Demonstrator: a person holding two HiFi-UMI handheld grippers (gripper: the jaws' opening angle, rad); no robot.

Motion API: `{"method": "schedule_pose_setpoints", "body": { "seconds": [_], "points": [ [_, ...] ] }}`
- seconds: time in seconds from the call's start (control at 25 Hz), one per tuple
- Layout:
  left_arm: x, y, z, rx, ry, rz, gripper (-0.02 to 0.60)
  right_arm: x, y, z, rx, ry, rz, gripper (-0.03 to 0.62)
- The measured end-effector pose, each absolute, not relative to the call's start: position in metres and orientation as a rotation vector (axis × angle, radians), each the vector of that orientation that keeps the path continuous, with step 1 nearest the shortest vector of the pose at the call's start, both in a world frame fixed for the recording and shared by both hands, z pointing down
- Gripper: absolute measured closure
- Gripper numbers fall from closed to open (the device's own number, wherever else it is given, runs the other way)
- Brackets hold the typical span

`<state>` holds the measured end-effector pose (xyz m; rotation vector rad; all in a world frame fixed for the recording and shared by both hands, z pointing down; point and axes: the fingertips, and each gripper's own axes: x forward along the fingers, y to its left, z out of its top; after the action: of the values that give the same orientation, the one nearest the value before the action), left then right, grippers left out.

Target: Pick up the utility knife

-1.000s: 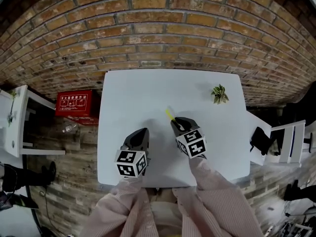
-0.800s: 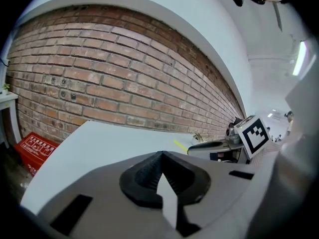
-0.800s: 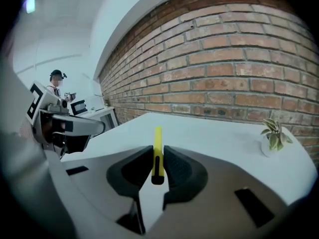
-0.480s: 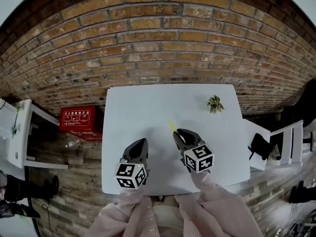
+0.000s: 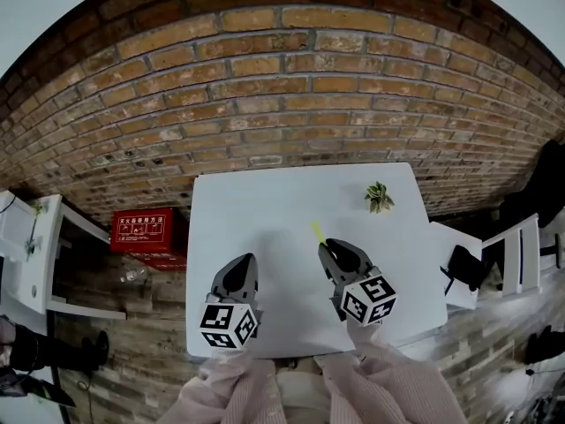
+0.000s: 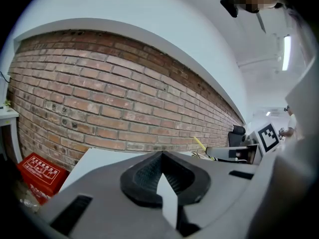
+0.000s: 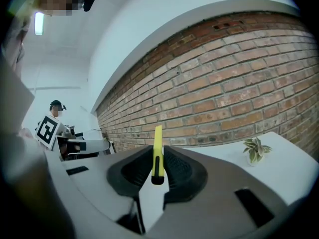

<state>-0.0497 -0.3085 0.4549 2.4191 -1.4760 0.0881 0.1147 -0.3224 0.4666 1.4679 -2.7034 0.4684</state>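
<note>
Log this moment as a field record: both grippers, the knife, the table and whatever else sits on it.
right gripper: shut on the utility knife
utility knife: yellow, sticking forward out of the jaws
left gripper: shut, nothing between the jaws
table: white, set against a brick wall
also on table: small plant, near the far right corner

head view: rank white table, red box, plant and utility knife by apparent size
1. white table
2. red box
3. plant
4. utility knife, though partly hidden in the right hand-held gripper, so plant versus knife is unsure
</note>
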Motion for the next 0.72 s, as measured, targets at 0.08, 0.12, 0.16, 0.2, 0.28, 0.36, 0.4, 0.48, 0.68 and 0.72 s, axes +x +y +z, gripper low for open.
{"method": "schedule_pose_setpoints", "body": {
  "seconds": [0.08, 0.12, 0.16, 0.2, 0.28, 0.36, 0.4, 0.48, 0.68, 0.72],
  "points": [
    [-0.052, -0.308, 0.447, 2.436, -1.491, 0.089, 0.589, 0.120, -0.320, 0.456, 1.500, -2.721, 0.457, 0.526],
    [-0.054, -0.309, 0.443, 2.442, -1.497, 0.087, 0.591, 0.123, -0.319, 0.451, 1.518, -2.731, 0.456, 0.526],
    [-0.055, -0.309, 0.440, 2.447, -1.502, 0.083, 0.589, 0.126, -0.318, 0.446, 1.535, -2.741, 0.454, 0.526],
    [-0.056, -0.309, 0.436, 2.452, -1.507, 0.080, 0.589, 0.128, -0.317, 0.441, 1.549, -2.750, 0.448, 0.526],
    [-0.057, -0.308, 0.430, 2.465, -1.517, 0.076, 0.591, 0.132, -0.316, 0.431, 1.572, -2.763, 0.428, 0.526],
    [-0.058, -0.308, 0.424, 2.474, -1.524, 0.072, 0.589, 0.137, -0.315, 0.423, 1.599, -2.772, 0.411, 0.526],
    [-0.058, -0.308, 0.421, 2.477, -1.527, 0.071, 0.589, 0.140, -0.314, 0.420, 1.614, -2.775, 0.406, 0.526],
    [-0.060, -0.307, 0.413, 2.486, -1.537, 0.070, 0.589, 0.146, -0.313, 0.413, 1.643, -2.778, 0.391, 0.526],
    [-0.067, -0.305, 0.394, 2.515, -1.574, 0.052, 0.590, 0.159, -0.309, 0.391, 1.714, -2.792, 0.333, 0.526],
    [-0.068, -0.305, 0.390, 2.519, -1.581, 0.047, 0.589, 0.162, -0.308, 0.385, 1.731, -2.794, 0.321, 0.526]
  ]
}}
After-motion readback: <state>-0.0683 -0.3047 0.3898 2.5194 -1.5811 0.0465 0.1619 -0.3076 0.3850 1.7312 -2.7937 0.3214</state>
